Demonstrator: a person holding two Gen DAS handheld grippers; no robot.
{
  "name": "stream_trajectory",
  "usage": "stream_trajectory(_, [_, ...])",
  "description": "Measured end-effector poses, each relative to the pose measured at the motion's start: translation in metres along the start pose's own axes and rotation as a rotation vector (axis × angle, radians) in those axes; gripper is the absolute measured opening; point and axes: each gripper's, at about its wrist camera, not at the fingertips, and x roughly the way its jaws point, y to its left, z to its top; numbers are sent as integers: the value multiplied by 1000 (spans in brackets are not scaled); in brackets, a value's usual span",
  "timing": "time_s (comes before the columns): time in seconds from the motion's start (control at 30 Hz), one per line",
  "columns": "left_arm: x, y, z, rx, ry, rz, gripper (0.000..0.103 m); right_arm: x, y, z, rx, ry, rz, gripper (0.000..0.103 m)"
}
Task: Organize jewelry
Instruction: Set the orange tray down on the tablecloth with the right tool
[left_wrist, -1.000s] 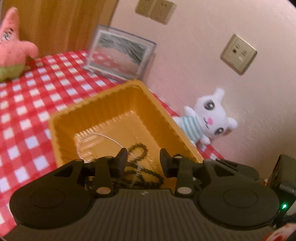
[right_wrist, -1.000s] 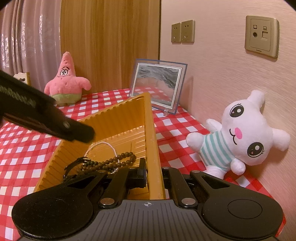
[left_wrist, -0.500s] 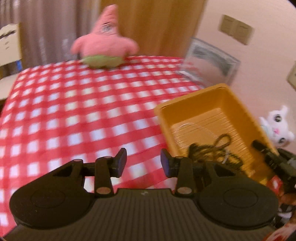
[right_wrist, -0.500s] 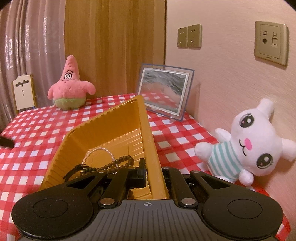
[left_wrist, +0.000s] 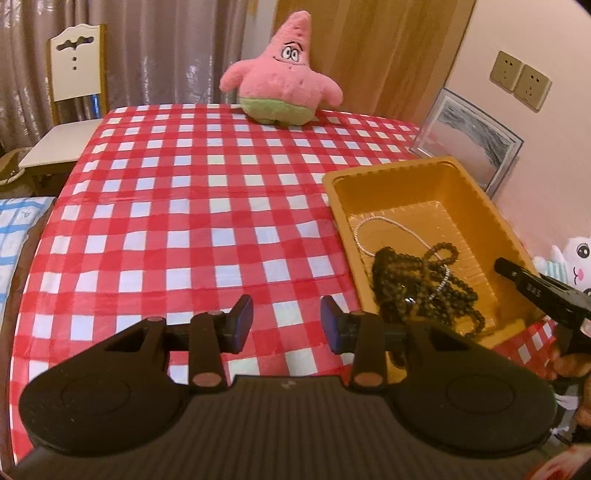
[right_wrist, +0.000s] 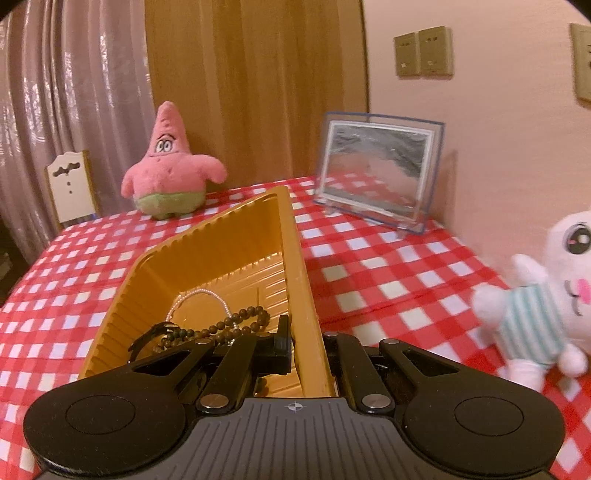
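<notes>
Jewelry: dark bead strands (left_wrist: 421, 284) and thin silver chain (left_wrist: 373, 236) lying tangled inside yellow tray (left_wrist: 388, 173) on checked desk (left_wrist: 192, 221). Right hand-held gripper (right_wrist: 308, 350) clamping tray's side wall, likely repositioning it. Left hand-held gripper (left_wrist: 286, 323) hovering over bare cloth, fingers apart, empty. Next probably calling for steady tray hold.

Left gripper (left_wrist: 286, 322): matte black, ribbed housing, round side discs, copper-coloured pivot screws, blue-tinged pads. Right gripper (right_wrist: 308, 345): same, silver screws, crosshair mark.
</notes>
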Motion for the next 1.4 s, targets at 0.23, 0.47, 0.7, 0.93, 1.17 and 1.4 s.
stream_trajectory(0.23, [-10, 1, -9, -20, -9, 25, 36, 22, 14, 6, -7, 17, 60, 5])
stream_trajectory(0.47, [-18, -6, -17, -20, -14, 52, 39, 43, 14, 3, 24, 76, 79, 5])
stream_trajectory(0.7, [-33, -17, -30, -23, -28, 84, 50, 30, 1, 1, -23, 24, 98, 90])
stream_trajectory(0.93, [-56, -32, -47, -4, -60, 125, 68, -6, -7, 6, -78, 27, 74, 90])
stream_trajectory(1.17, [-76, -46, -59, 30, -53, 108, 80, -64, 8, -6, -53, 144, 179, 90])
stream_trajectory(1.4, [-108, -42, -79, 38, -25, 70, 80, -112, 43, -27, -44, 287, 212, 90])
